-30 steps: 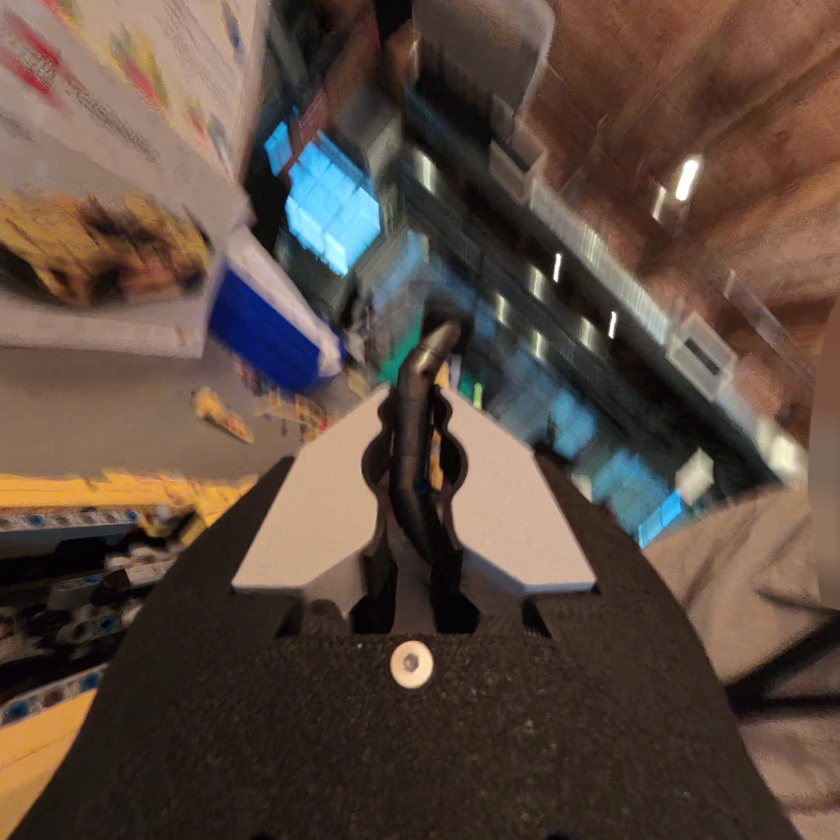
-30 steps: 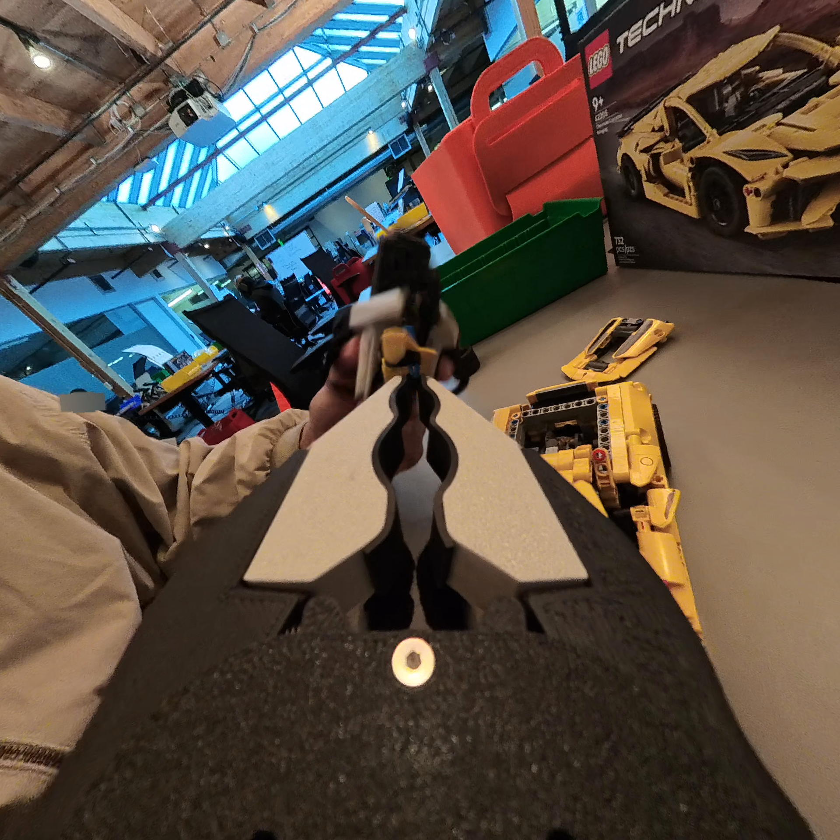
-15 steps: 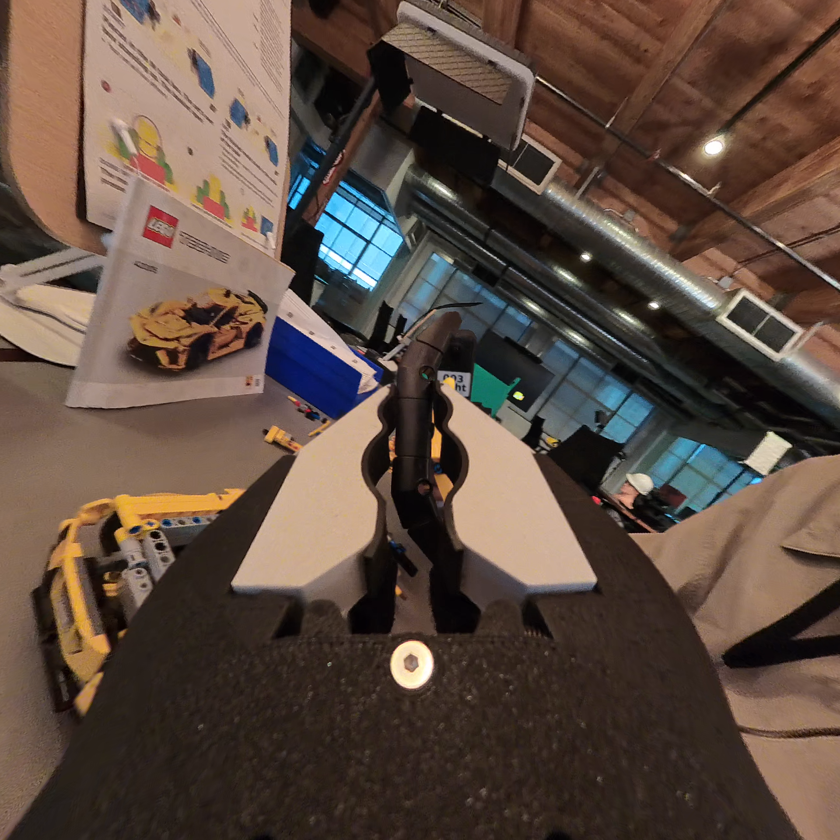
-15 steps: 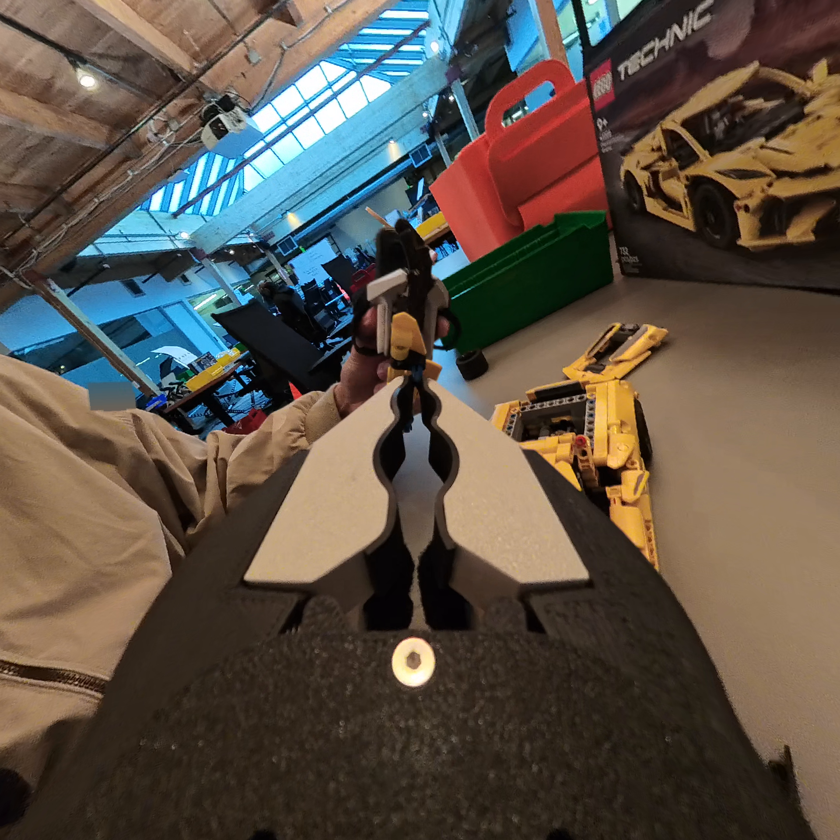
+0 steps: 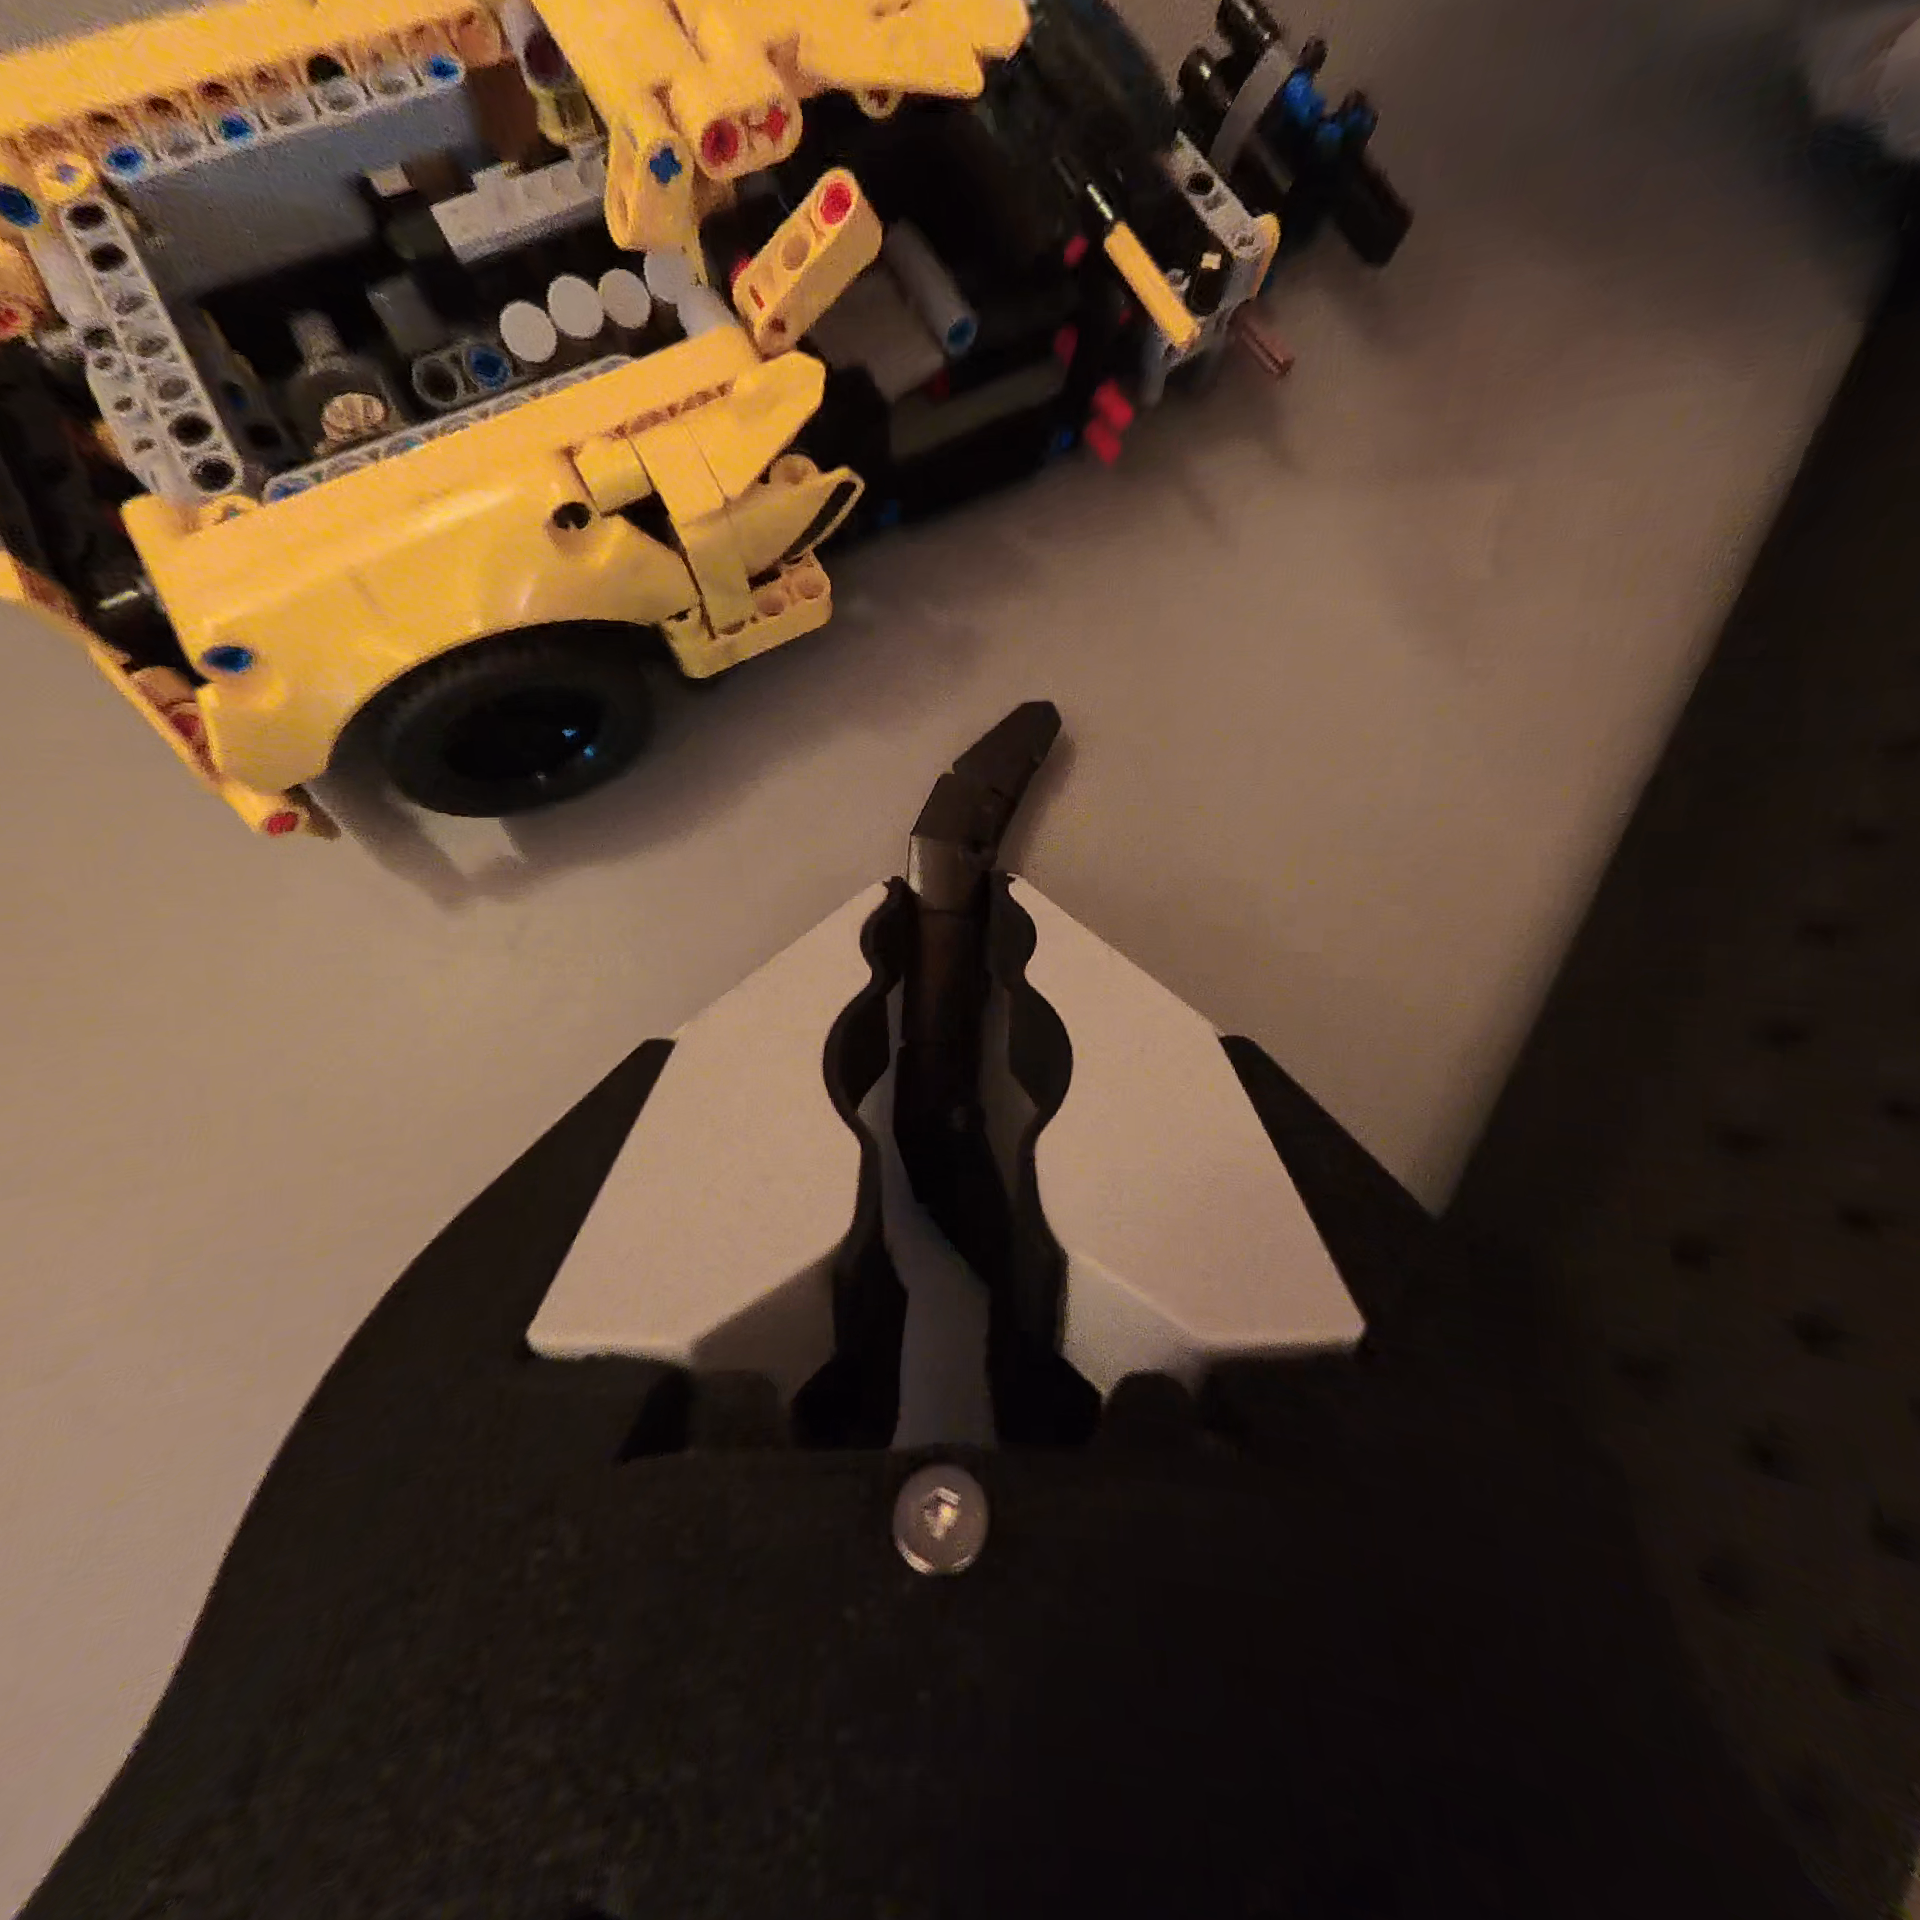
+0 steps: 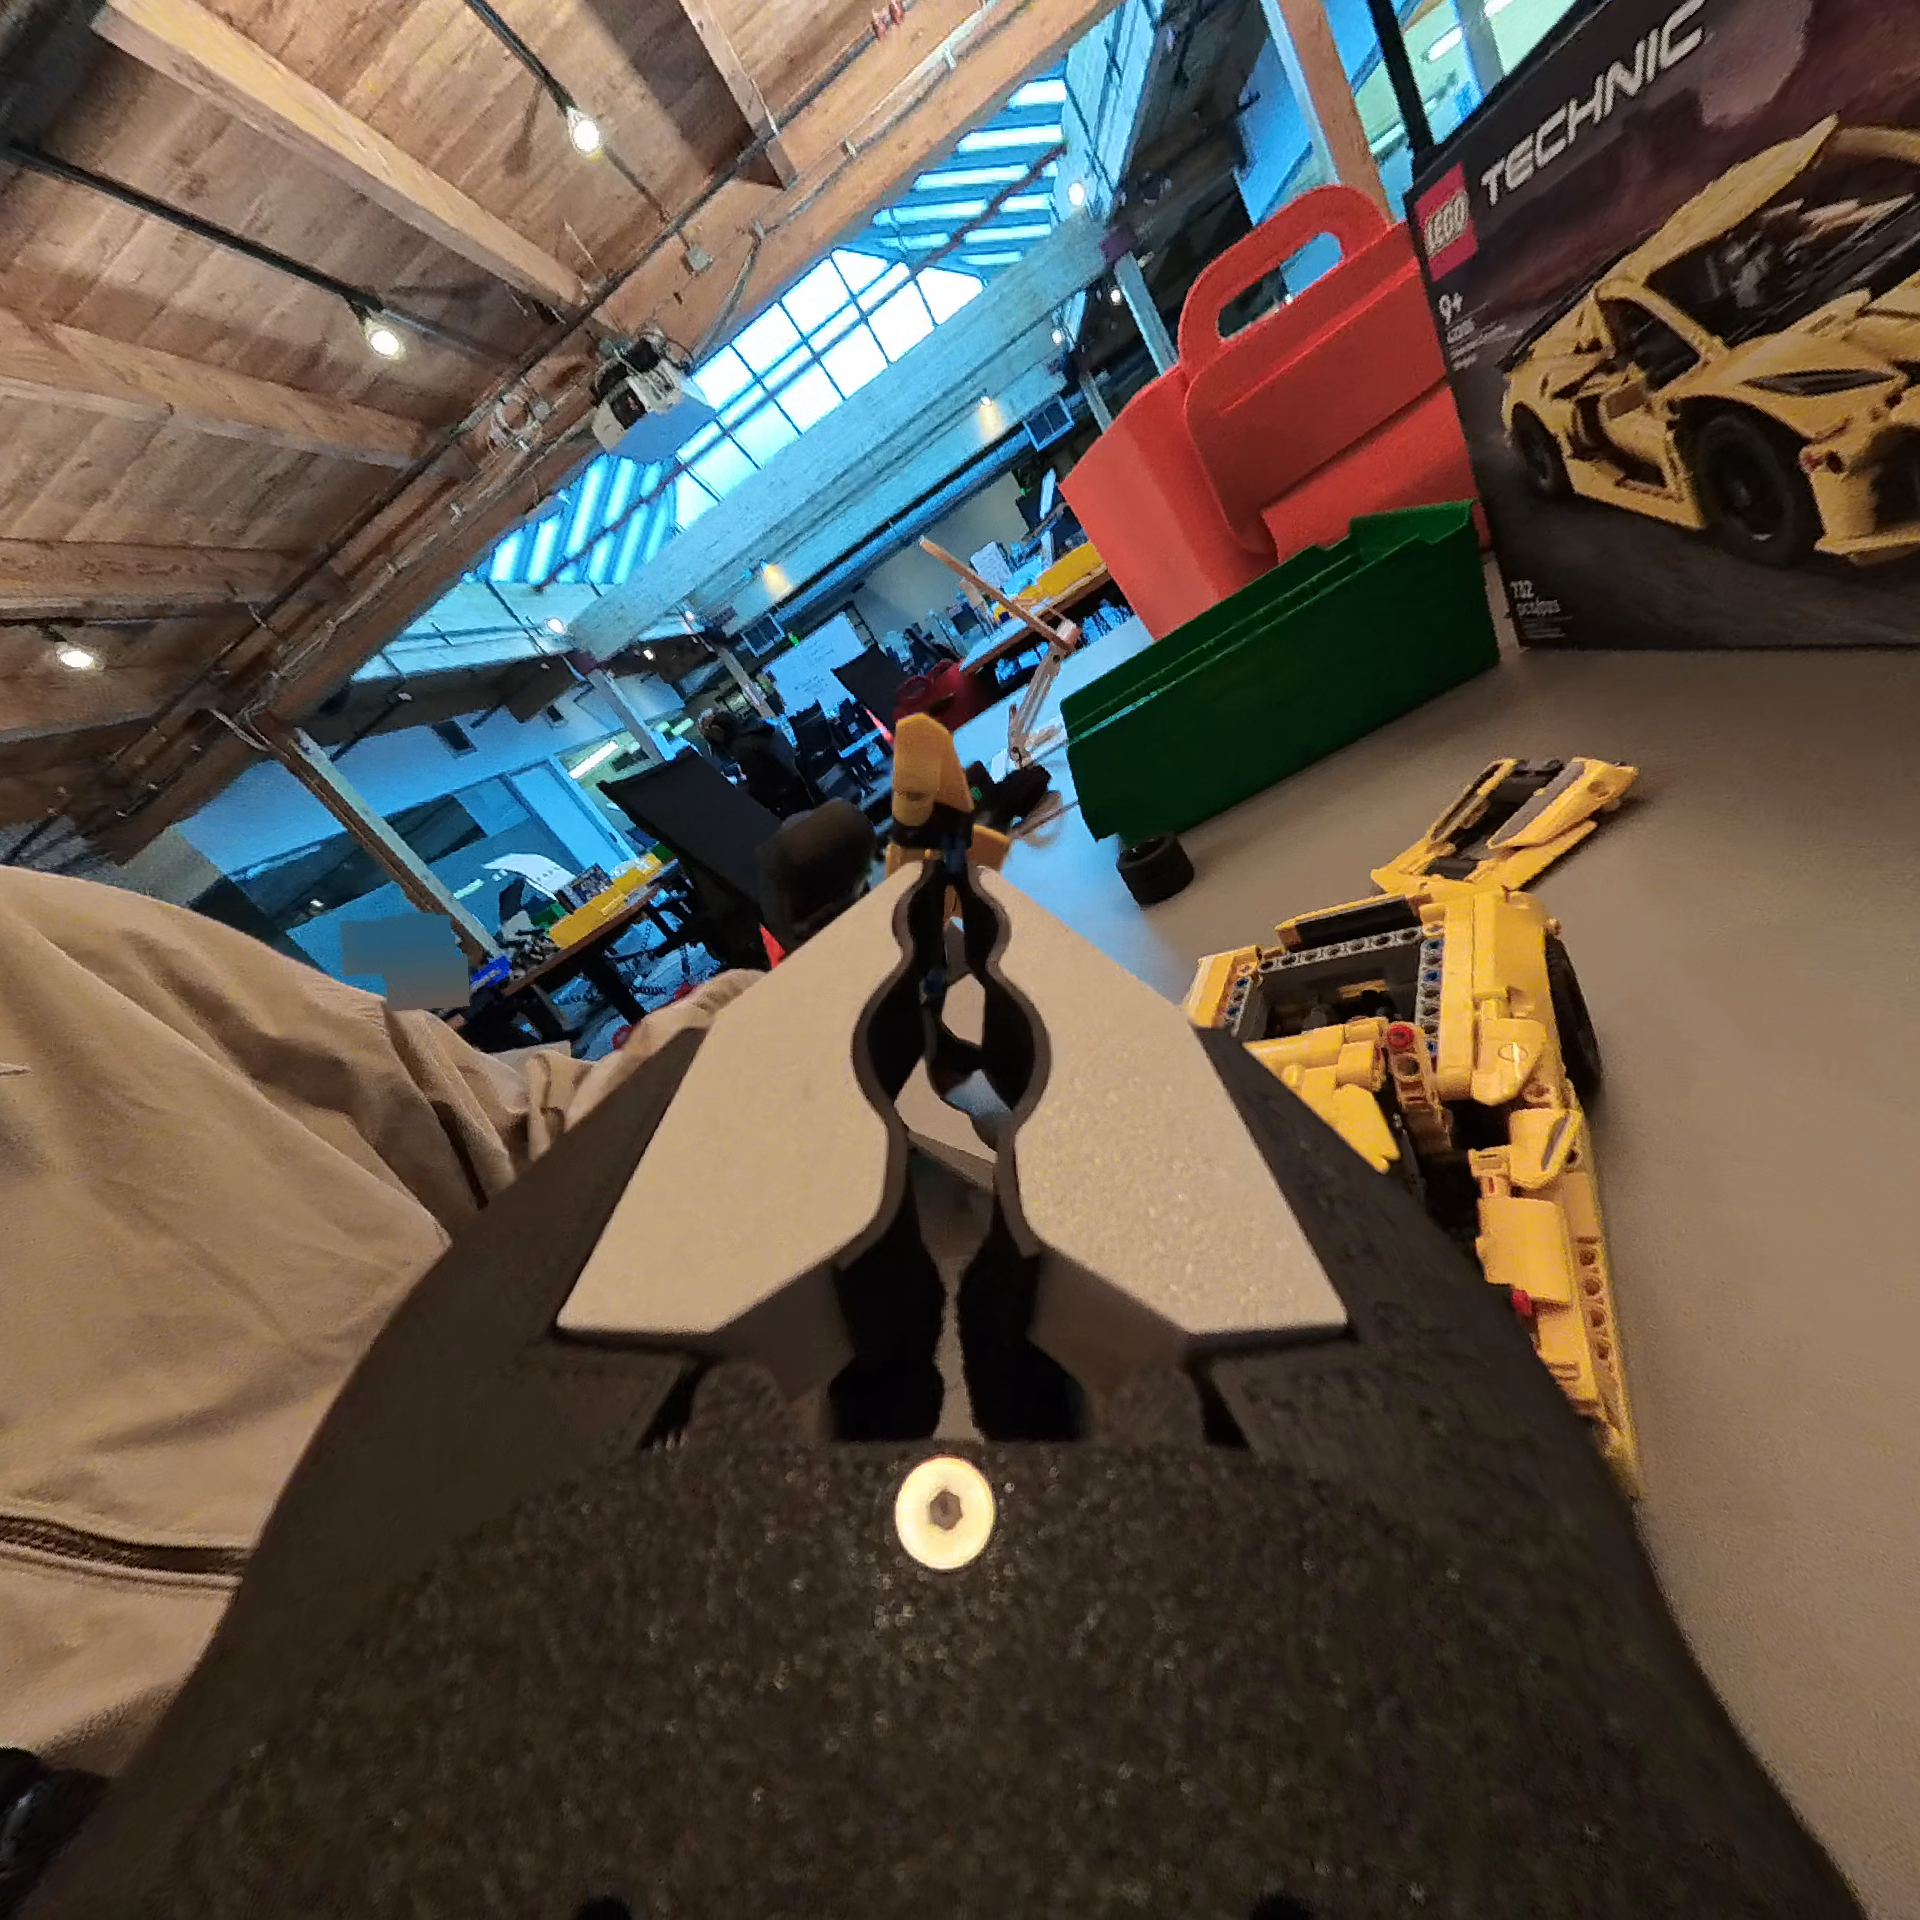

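My left gripper (image 5: 948, 894) is shut on a black curved brick piece (image 5: 982, 800) whose tip juts past the fingertips, above the grey table (image 5: 1299, 644). A part-built yellow brick car (image 5: 499, 416) stands just ahead and to the left, one black wheel (image 5: 520, 727) facing me. My right gripper (image 6: 948, 883) is shut on a small yellow and black brick assembly (image 6: 930, 795), held up in the air. The same yellow car (image 6: 1455, 1049) lies on the table to its right, with a separate yellow panel piece (image 6: 1517, 805) beyond it.
A green bin (image 6: 1278, 675), a red carry case (image 6: 1278, 416) and the set's box (image 6: 1704, 364) stand at the back right. A loose black tyre (image 6: 1155, 868) lies near the bin. My beige sleeve (image 6: 208, 1143) fills the left. The table edge (image 5: 1621, 831) runs down the right. Left tips to right tips: about 20 cm.
My left gripper has swung from pointing up at the ceiling down to the table beside the car, still holding the black piece. The other gripper and hand have left the right wrist view.
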`<move>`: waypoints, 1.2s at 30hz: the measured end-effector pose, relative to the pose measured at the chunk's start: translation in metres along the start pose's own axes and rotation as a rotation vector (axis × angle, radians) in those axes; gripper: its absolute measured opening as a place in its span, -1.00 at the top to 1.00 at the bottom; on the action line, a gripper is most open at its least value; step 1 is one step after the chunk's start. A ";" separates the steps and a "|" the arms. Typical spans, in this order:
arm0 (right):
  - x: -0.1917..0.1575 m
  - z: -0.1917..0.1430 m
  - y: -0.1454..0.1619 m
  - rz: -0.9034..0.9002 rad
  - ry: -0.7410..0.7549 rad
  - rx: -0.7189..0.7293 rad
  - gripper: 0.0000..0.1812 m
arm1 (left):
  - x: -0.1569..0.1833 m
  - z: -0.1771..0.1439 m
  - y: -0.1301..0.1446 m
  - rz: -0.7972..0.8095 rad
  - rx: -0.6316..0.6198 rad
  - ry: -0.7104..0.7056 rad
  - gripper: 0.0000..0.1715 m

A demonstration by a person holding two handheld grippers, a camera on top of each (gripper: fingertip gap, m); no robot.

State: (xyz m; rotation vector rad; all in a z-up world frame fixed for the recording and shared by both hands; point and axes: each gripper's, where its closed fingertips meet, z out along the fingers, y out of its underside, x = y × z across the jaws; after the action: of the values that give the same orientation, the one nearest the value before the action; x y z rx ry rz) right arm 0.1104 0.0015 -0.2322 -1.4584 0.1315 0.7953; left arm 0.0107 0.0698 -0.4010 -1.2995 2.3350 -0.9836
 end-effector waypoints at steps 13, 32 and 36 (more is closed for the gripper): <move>-0.016 0.019 0.054 -0.285 -0.004 -0.335 0.98 | 0.041 -0.037 -0.139 -0.116 0.337 0.442 0.33; -0.016 0.023 0.066 -0.503 0.041 -0.390 0.97 | 0.041 -0.033 -0.126 0.265 0.075 0.308 0.73; -0.023 0.015 0.055 -0.417 0.001 -0.362 0.97 | 0.045 -0.038 -0.145 0.180 0.244 0.289 0.74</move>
State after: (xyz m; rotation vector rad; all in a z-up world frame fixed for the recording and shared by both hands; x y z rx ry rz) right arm 0.0573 0.0015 -0.2636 -1.7487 -0.3235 0.4891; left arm 0.0564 -0.0033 -0.2708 -0.8873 2.3872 -1.4214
